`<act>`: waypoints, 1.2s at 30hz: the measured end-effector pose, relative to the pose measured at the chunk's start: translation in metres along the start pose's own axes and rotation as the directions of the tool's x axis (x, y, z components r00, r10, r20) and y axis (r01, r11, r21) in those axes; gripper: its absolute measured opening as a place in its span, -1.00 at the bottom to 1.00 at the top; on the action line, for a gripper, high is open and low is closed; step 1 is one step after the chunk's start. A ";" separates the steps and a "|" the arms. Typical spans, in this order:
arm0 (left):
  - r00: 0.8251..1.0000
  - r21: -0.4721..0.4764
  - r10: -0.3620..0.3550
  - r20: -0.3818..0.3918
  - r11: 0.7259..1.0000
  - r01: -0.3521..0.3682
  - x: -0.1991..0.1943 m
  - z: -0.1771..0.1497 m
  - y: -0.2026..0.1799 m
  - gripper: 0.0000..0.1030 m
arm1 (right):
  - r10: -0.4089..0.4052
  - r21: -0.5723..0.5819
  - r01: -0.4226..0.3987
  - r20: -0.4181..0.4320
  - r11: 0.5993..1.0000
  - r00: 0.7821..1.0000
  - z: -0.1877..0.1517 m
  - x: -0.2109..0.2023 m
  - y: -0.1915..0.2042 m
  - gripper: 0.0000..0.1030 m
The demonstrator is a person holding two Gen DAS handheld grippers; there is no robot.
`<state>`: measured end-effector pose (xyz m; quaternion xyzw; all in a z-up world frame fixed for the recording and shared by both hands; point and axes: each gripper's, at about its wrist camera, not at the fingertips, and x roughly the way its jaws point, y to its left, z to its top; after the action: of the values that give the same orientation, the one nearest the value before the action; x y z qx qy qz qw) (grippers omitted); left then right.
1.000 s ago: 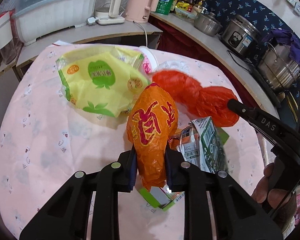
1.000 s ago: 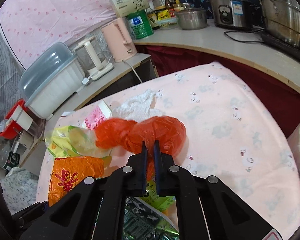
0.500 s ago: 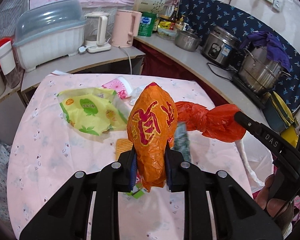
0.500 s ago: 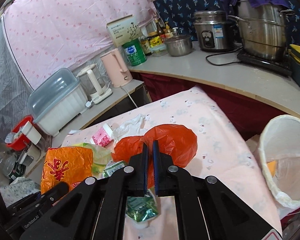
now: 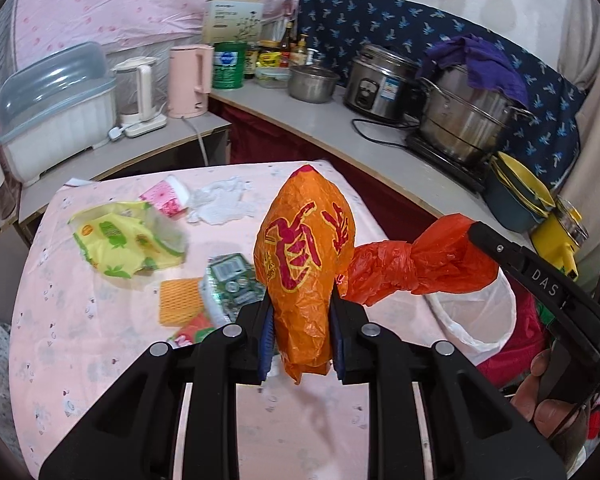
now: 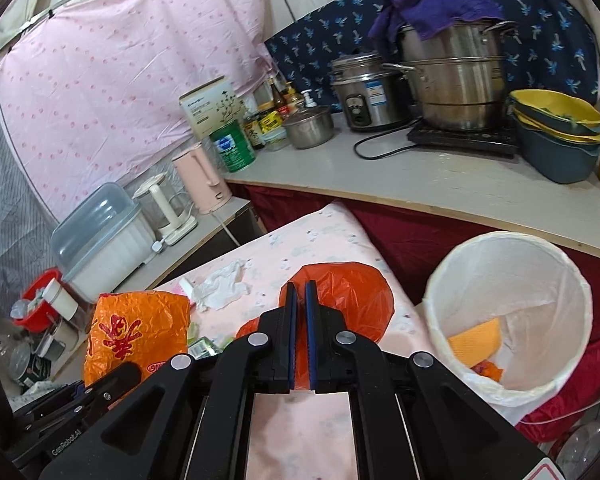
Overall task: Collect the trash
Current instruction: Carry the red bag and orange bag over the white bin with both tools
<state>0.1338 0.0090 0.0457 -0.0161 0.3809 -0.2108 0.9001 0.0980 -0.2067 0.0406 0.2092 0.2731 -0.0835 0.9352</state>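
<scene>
- The left gripper (image 5: pixel 302 336) has its 2 fingers clamped on an orange bag (image 5: pixel 306 256), lifted above the pink table (image 5: pixel 80 344).
- The right gripper (image 6: pixel 299 332) pinches a red bag (image 6: pixel 352 300) tight, near the white bin (image 6: pixel 508 304).
- A yellow wrapper (image 5: pixel 120 244), a green carton (image 5: pixel 232 284) and a tissue (image 5: pixel 220 200) lie on the table.

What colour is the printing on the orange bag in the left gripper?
Red, on the orange bag; clearest in the left wrist view.
</scene>
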 end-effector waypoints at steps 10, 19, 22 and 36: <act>0.998 0.117 -0.062 -0.032 0.991 0.065 0.012 -0.008 -0.078 -0.58 | -0.076 0.099 0.072 0.042 0.993 0.996 0.004 -0.037 -0.074 -0.92; 0.991 0.196 -0.107 -0.077 0.973 0.120 0.028 -0.013 -0.134 -0.58 | -0.149 0.191 0.134 0.070 0.972 0.986 0.003 -0.061 -0.138 -0.92; 0.988 0.217 -0.118 -0.098 0.966 0.137 0.036 -0.017 -0.152 -0.58 | -0.173 0.218 0.153 0.078 0.964 0.982 0.003 -0.068 -0.158 -0.92; 0.964 0.305 -0.176 -0.198 0.924 0.231 0.082 -0.027 -0.229 -0.48 | -0.283 0.331 0.238 0.095 0.913 0.954 -0.002 -0.090 -0.236 -0.92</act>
<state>0.0817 -0.2278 0.0143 0.1110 0.4112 -0.3638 0.8284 -0.0423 -0.4139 0.0069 0.3113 0.2152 -0.2649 0.8869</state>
